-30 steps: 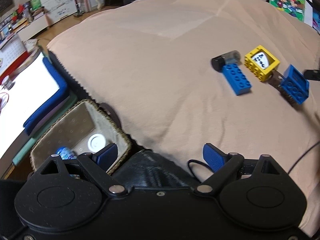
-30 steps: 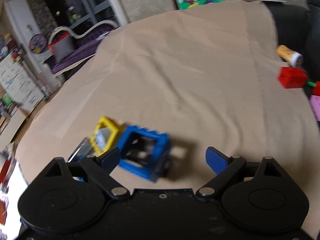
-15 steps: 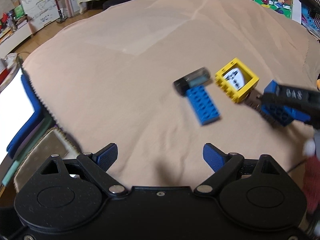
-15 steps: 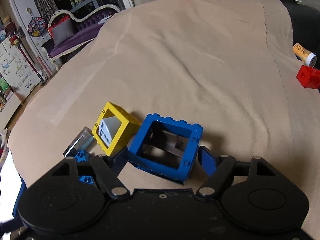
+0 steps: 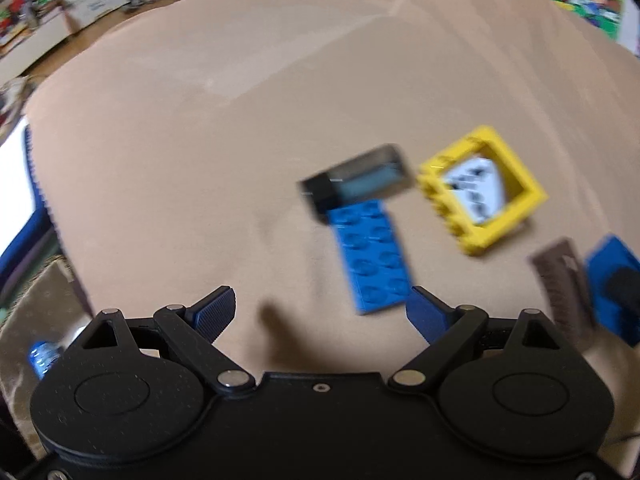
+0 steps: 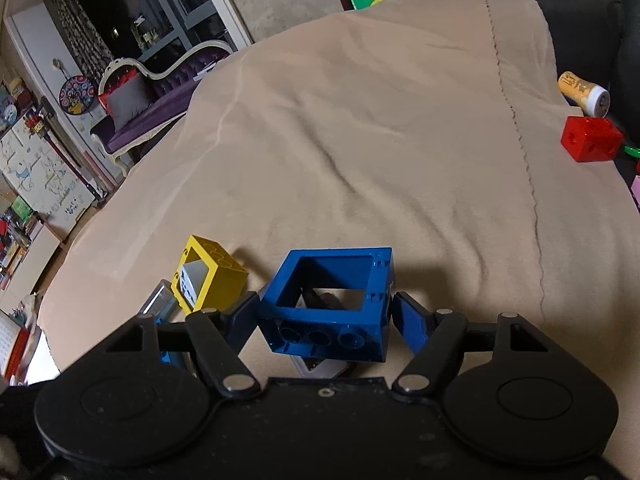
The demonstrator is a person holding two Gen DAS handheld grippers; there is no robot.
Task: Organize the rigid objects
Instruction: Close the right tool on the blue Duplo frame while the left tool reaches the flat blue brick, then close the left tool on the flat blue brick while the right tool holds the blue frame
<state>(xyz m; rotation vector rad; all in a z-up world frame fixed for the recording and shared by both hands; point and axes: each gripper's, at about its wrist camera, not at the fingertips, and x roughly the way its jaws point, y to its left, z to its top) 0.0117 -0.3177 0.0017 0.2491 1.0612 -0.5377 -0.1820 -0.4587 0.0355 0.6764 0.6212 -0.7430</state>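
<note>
On the tan blanket (image 5: 200, 140) a flat blue brick (image 5: 372, 256) lies beside a dark clear block (image 5: 356, 184) and a yellow frame block (image 5: 480, 196). My left gripper (image 5: 320, 308) hovers open just short of the flat blue brick, nothing between its fingers. My right gripper (image 6: 326, 318) is shut on a hollow blue frame block (image 6: 328, 336), pads pressing both sides, and holds it slightly above the blanket. That blue frame block (image 5: 612, 280) also shows at the right edge of the left wrist view. The yellow frame block (image 6: 216, 276) sits just left of it.
A brown ridged piece (image 5: 560, 280) lies under the held block. A woven basket (image 5: 36, 300) with a blue bottle (image 5: 40, 356) stands beyond the blanket's left edge. A red cube (image 6: 592, 138) and a yellow tube (image 6: 584, 92) sit at the far right.
My left gripper swept from over the basket across the blanket to the flat blue brick. My right gripper closed on the blue frame block and raised it off the blanket.
</note>
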